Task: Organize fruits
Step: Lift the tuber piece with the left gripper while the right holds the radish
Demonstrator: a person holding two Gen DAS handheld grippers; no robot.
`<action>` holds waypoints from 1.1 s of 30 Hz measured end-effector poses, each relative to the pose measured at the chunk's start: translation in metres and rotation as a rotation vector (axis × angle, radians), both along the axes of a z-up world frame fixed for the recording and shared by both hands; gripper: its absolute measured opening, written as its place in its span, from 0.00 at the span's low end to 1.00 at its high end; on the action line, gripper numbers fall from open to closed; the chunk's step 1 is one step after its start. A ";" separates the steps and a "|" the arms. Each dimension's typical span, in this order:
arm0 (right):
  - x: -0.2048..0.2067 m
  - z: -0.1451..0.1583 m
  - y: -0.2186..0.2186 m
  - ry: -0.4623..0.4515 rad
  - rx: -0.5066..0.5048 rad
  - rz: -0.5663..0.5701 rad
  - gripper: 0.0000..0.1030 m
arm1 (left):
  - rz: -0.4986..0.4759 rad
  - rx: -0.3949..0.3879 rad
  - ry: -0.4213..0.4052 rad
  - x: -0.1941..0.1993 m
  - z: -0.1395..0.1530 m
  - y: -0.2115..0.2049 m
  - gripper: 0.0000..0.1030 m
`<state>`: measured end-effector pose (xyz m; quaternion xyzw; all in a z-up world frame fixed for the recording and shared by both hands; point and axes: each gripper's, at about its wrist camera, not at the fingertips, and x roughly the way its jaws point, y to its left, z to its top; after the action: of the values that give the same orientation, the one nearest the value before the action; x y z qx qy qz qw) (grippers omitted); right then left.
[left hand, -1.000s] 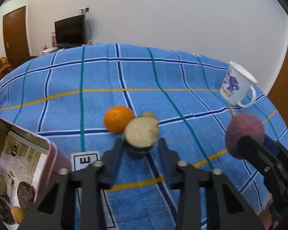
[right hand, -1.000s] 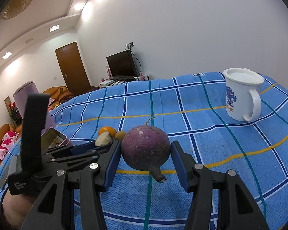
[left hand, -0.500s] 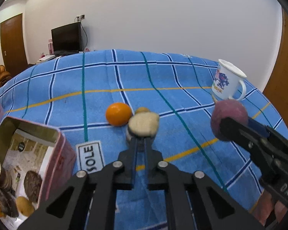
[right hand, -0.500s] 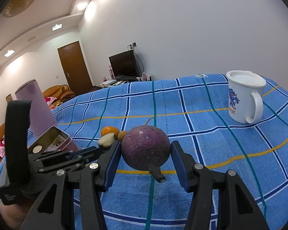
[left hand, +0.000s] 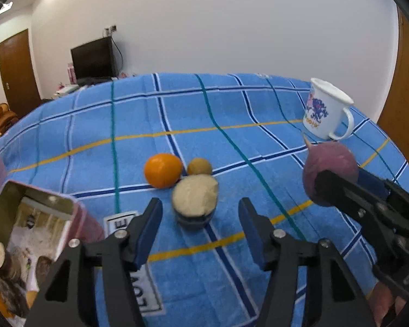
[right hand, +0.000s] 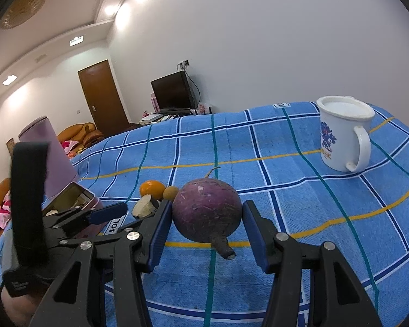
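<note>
— Purple and round, with a stub of root below: the radish (right hand: 207, 209) sits clamped between the right gripper (right hand: 206, 227) pads, above the blue checked cloth (right hand: 286, 190).

— And the left gripper (left hand: 199, 229)?

— Half a second ago it was pinched shut; now its jaws are opening around the cut pale piece (left hand: 195, 196), which lies on the cloth beside the orange (left hand: 163, 170), pads clear of it.

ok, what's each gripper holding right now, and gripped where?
Right gripper clamps the purple radish across its round sides. Left gripper holds nothing: its jaws are opening around the cut tuber piece, pads clear of it.
</note>
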<state>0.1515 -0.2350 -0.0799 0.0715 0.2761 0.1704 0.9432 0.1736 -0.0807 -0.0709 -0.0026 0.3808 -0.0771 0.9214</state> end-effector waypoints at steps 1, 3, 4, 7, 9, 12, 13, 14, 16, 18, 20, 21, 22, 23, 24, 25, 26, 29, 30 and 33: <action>0.001 0.000 -0.001 0.003 0.001 -0.004 0.53 | -0.008 -0.013 0.017 0.005 -0.002 0.000 0.57; 0.001 0.000 0.000 0.004 0.000 -0.001 0.53 | -0.005 -0.013 0.035 0.012 -0.004 0.000 0.51; 0.001 0.000 0.000 0.003 -0.003 0.002 0.53 | 0.007 -0.018 0.041 0.014 -0.005 0.003 0.44; 0.000 0.001 0.002 -0.004 -0.010 0.009 0.53 | 0.011 -0.045 0.042 0.013 -0.005 0.009 0.39; 0.000 0.001 0.003 -0.010 -0.015 0.013 0.53 | 0.013 -0.046 0.036 0.009 -0.005 0.010 0.39; -0.003 0.002 0.004 -0.020 -0.013 0.015 0.53 | 0.005 -0.039 0.022 -0.001 -0.004 0.011 0.39; -0.003 0.003 0.004 -0.023 -0.013 0.018 0.53 | 0.007 -0.029 0.008 -0.006 -0.002 0.011 0.39; -0.005 0.003 0.005 -0.026 -0.015 0.021 0.53 | 0.008 -0.024 0.000 -0.009 -0.001 0.012 0.39; -0.008 0.003 0.006 -0.034 -0.019 0.027 0.53 | 0.009 -0.026 -0.011 -0.017 0.001 0.014 0.39; -0.010 0.005 0.007 -0.045 -0.023 0.035 0.53 | 0.012 -0.034 -0.017 -0.023 0.002 0.018 0.39; -0.011 0.006 0.008 -0.051 -0.025 0.041 0.53 | 0.017 -0.041 -0.029 -0.030 0.004 0.022 0.39; -0.012 0.006 0.008 -0.052 -0.025 0.043 0.53 | 0.020 -0.041 -0.035 -0.032 0.005 0.023 0.39; -0.012 0.006 0.008 -0.054 -0.025 0.045 0.53 | 0.022 -0.038 -0.043 -0.036 0.006 0.024 0.39; -0.013 0.006 0.008 -0.057 -0.025 0.047 0.53 | 0.023 -0.036 -0.050 -0.038 0.007 0.025 0.39; -0.013 0.007 0.008 -0.060 -0.025 0.049 0.53 | 0.026 -0.036 -0.058 -0.041 0.008 0.026 0.39; -0.014 0.007 0.009 -0.064 -0.025 0.052 0.53 | 0.030 -0.033 -0.070 -0.045 0.010 0.027 0.39; -0.015 0.008 0.009 -0.069 -0.027 0.054 0.53 | 0.031 -0.031 -0.079 -0.047 0.011 0.028 0.39; -0.019 0.009 0.012 -0.088 -0.030 0.068 0.53 | 0.036 -0.026 -0.100 -0.055 0.014 0.030 0.39; -0.020 0.010 0.013 -0.093 -0.031 0.072 0.53 | 0.040 -0.023 -0.108 -0.057 0.015 0.031 0.39; -0.023 0.012 0.016 -0.113 -0.032 0.086 0.53 | 0.052 -0.009 -0.135 -0.066 0.018 0.034 0.39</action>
<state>0.1285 -0.2192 -0.0683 0.0351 0.2280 0.2100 0.9501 0.1079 -0.0464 -0.0532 -0.0114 0.3175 -0.0550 0.9466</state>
